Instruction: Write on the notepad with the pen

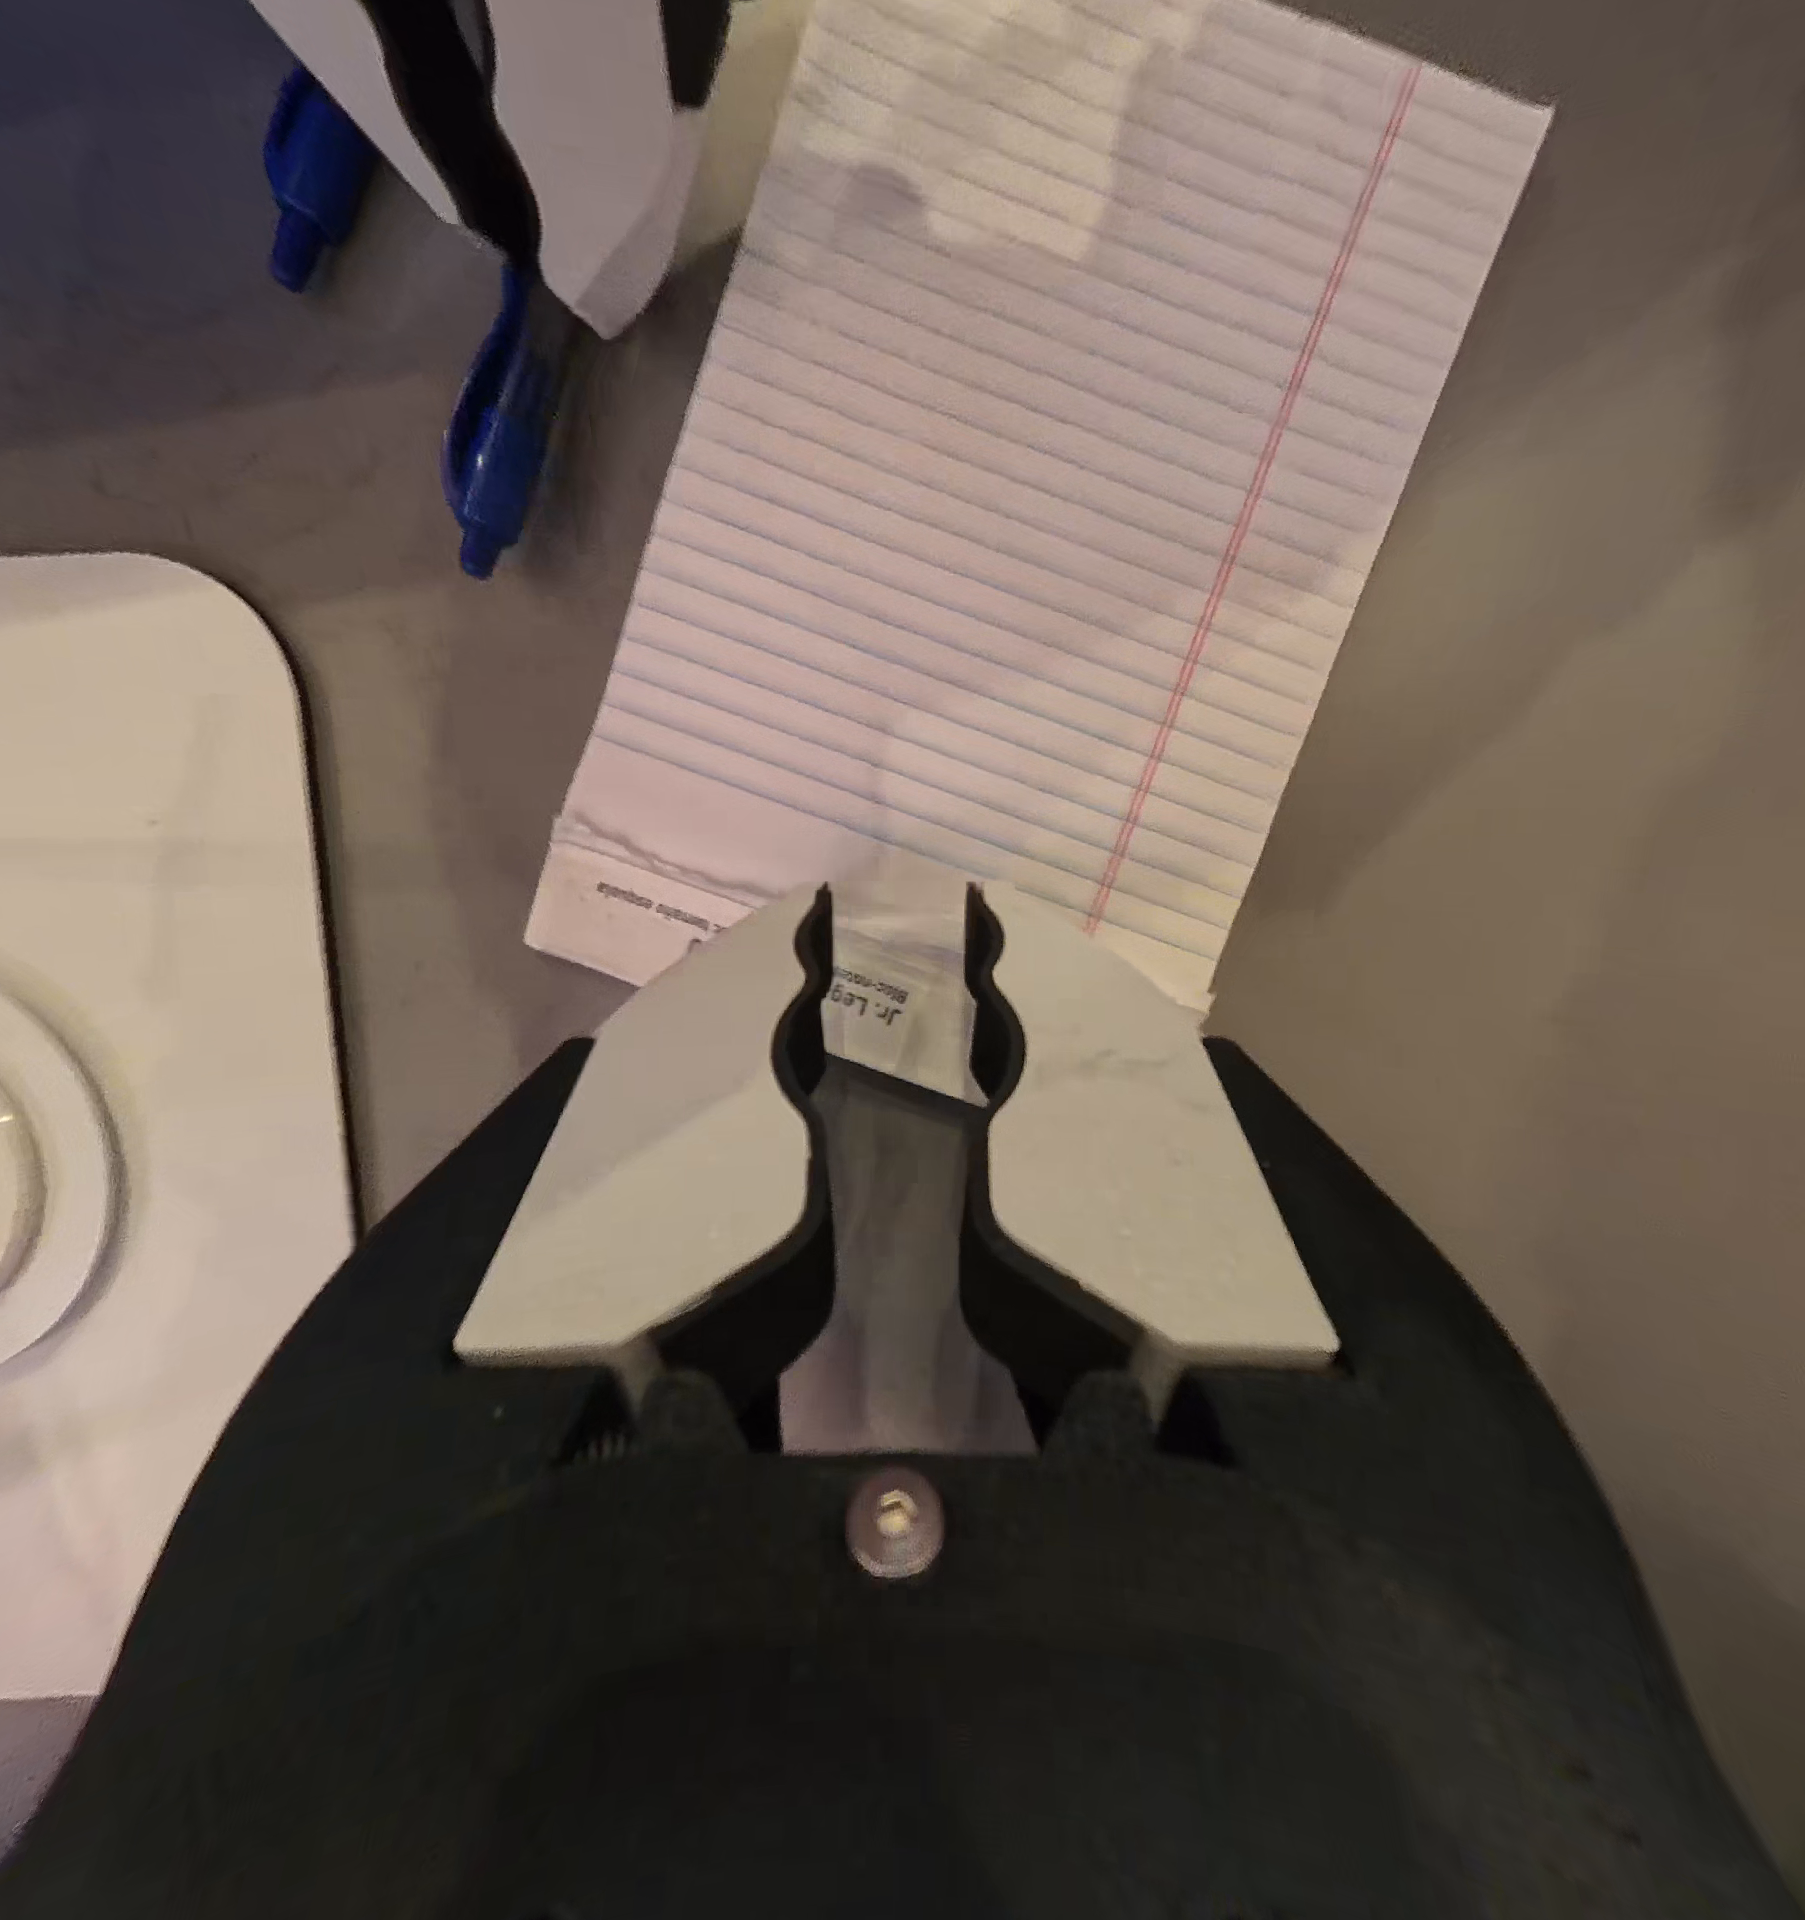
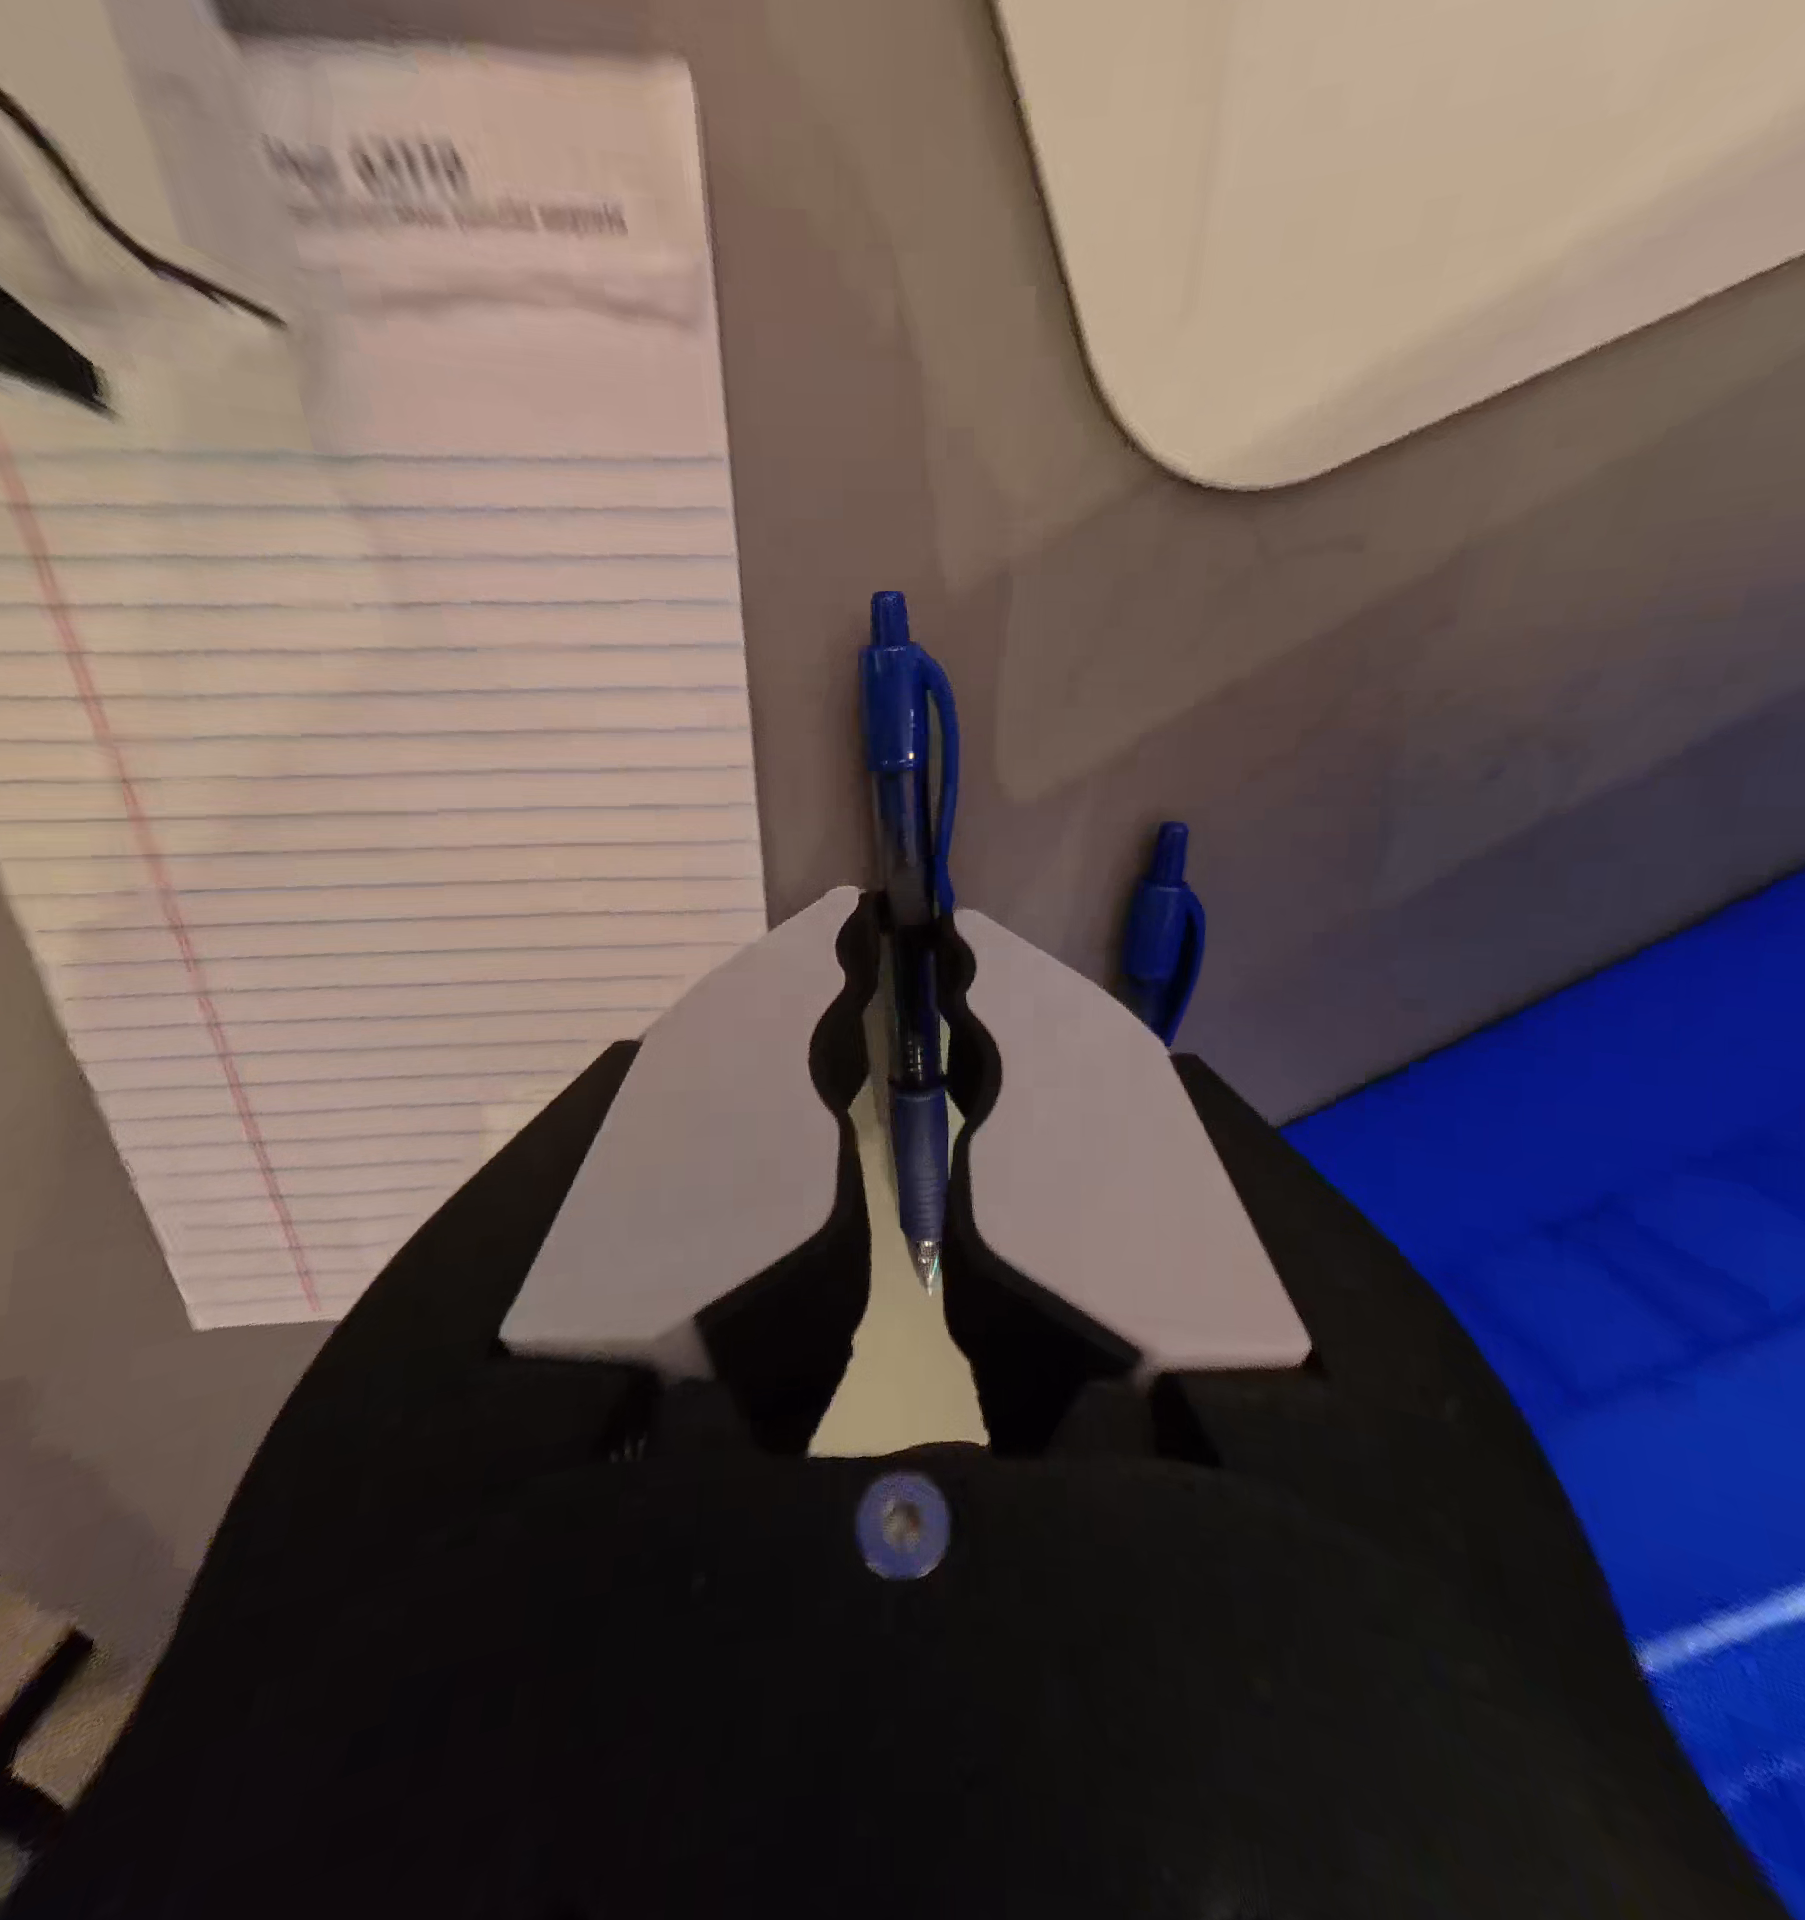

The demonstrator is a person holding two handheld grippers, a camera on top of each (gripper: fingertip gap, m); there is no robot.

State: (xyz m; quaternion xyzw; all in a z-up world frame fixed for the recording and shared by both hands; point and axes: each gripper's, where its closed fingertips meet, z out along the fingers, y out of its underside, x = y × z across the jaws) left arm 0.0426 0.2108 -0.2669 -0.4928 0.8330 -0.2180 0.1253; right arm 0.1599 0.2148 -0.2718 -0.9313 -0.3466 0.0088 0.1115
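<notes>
Right gripper (image 2: 903, 904) clenched on one blue pen (image 2: 903, 748), tip aimed back at the camera. Left gripper (image 1: 900, 899) released, fingers apart over the binding of one notepad (image 1: 1033, 520). Second pen (image 2: 1166, 925) on the table beyond. Blue mat (image 2: 1604, 1247) only in the right view; white tray (image 1: 98, 831) nearer in the left.

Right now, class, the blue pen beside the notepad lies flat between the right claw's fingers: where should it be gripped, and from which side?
Probably the clear barrel of the blue pen, just above its rubber sleeve, coming from above with a finger on each long side: it lies flat, and the clip bulges near the button end.
</notes>
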